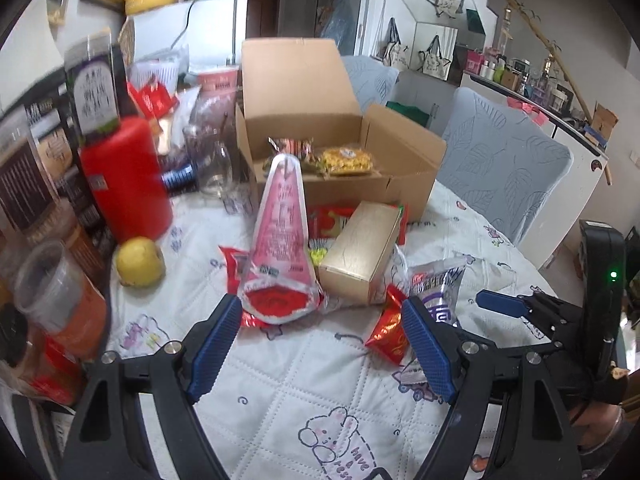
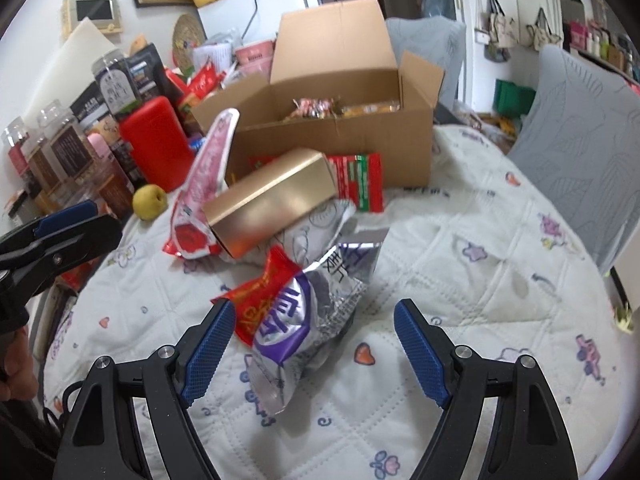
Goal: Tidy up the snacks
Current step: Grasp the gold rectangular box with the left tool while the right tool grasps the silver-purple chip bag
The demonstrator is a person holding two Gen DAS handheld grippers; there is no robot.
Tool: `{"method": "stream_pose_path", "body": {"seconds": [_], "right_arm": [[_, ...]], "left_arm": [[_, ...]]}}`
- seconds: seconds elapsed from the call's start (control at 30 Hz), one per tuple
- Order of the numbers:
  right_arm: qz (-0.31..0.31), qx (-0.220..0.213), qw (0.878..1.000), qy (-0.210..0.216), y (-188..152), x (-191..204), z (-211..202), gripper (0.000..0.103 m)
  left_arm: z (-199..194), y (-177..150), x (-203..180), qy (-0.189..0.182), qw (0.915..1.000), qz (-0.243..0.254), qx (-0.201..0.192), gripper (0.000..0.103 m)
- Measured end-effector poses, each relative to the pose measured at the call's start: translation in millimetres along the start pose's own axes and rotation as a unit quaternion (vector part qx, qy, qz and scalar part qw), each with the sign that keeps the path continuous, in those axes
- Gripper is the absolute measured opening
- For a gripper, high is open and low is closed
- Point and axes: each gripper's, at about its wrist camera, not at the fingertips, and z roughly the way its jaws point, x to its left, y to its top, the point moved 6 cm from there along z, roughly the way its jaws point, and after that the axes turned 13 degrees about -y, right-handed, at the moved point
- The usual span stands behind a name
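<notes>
An open cardboard box [image 1: 400,184] [image 2: 332,152] at the back of the table holds a few snack packets. In front of it lie a gold box [image 1: 360,248] [image 2: 272,200], a pink and red pouch [image 1: 280,240] [image 2: 204,184], a small red packet [image 1: 390,332] [image 2: 260,292] and a silver and purple packet [image 1: 440,284] [image 2: 304,312]. My left gripper [image 1: 316,320] is open, just short of the pouch's red end. My right gripper [image 2: 316,320] is open, with the silver and purple packet lying between its fingers, untouched.
A red canister [image 1: 124,176], a yellow fruit [image 1: 140,262], jars and bottles [image 2: 60,148] crowd the left side. A quilted cloth [image 2: 460,280] covers the table. Grey padded chairs [image 1: 504,168] stand at the right. In the left wrist view the right gripper [image 1: 500,304] appears at right.
</notes>
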Motion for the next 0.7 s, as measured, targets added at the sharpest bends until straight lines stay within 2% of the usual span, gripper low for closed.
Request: {"method": "stream_pose_path", "body": {"seconds": [0.13, 0.27, 0.33, 0.4, 0.47, 0.57, 0.7], "right_arm": [[0.006, 0.019, 1.0, 0.013, -2, 1, 14, 0.082], [0.011, 0.034, 0.999, 0.028, -4, 2, 27, 0.07], [0.013, 0.038, 0.999, 0.035, -4, 2, 30, 0.068], [0.015, 0.04, 0.998, 0.05, -4, 5, 31, 0.061], [0.007, 0.033, 0.998, 0.047, -3, 5, 29, 0.051], [0.007, 0.028, 0.998, 0.051, -1, 0, 26, 0.042], [0.023, 0.024, 0.998, 0.061, 3, -13, 21, 0.04]], "left_arm": [[9, -6, 8, -0.012, 0.9997, -0.02, 0.009, 0.082], [14, -6, 11, -0.019, 0.9994, -0.026, 0.013, 0.082], [16, -4, 10, -0.021, 0.9994, -0.023, 0.015, 0.082], [18, -2, 8, -0.026, 0.9993, -0.02, 0.016, 0.082], [21, 1, 6, -0.03, 0.9992, -0.016, 0.019, 0.082], [26, 6, 1, -0.034, 0.9991, -0.009, 0.022, 0.082], [34, 11, -6, -0.044, 0.9987, -0.003, 0.026, 0.082]]}}
